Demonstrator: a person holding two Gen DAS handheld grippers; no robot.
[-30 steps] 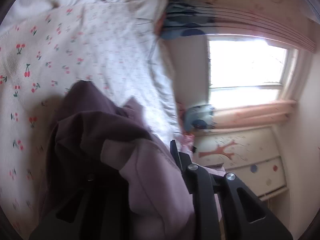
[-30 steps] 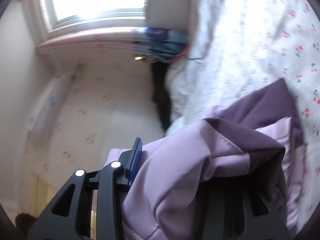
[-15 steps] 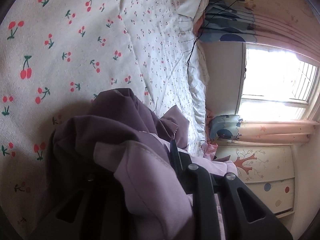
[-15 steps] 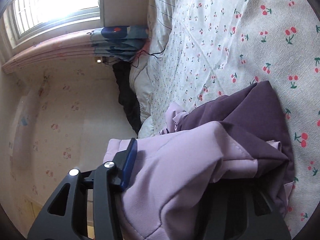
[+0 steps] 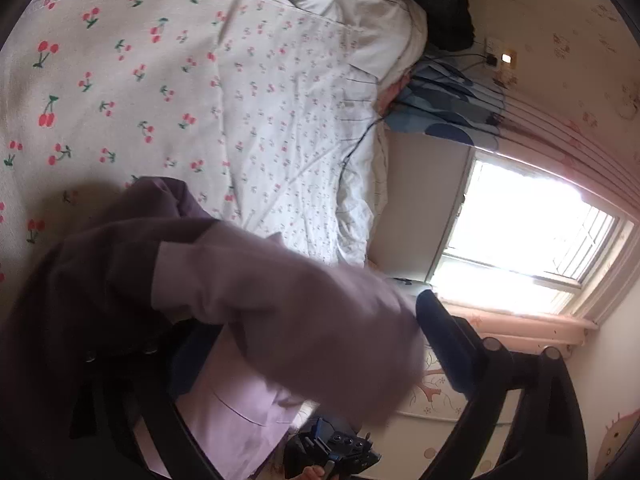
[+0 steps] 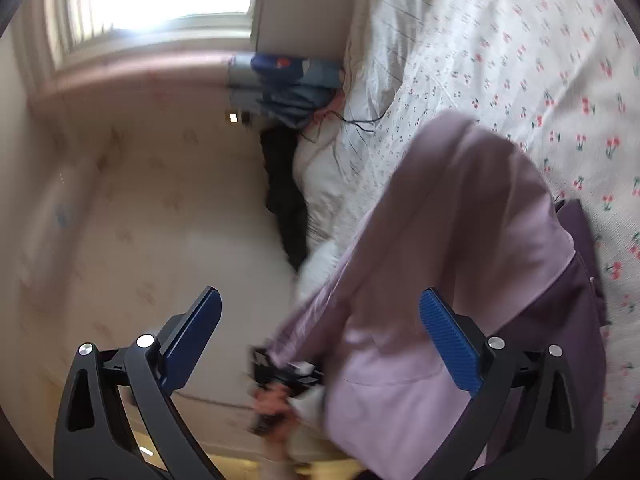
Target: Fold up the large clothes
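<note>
A large lilac and dark purple garment lies bunched on the cherry-print bed sheet. My left gripper is opening wide. The cloth drapes loosely over its left finger and across the gap, while the right pad stands bare at the cloth's edge. My right gripper is also opening wide, with both blue pads bare. The lilac garment hangs in front of the right finger, pressed by neither pad. Each view shows the other gripper low down, with a hand on it.
A black garment lies at the bed's far corner by white bedding. A cable trails from a wall socket across the sheet. Blue curtain, bright window and a painted dresser stand beside the bed.
Both grippers were shut on the purple garment and now stand wide apart, so the cloth is let go and slumps. The right gripper has risen and both views have rolled.
</note>
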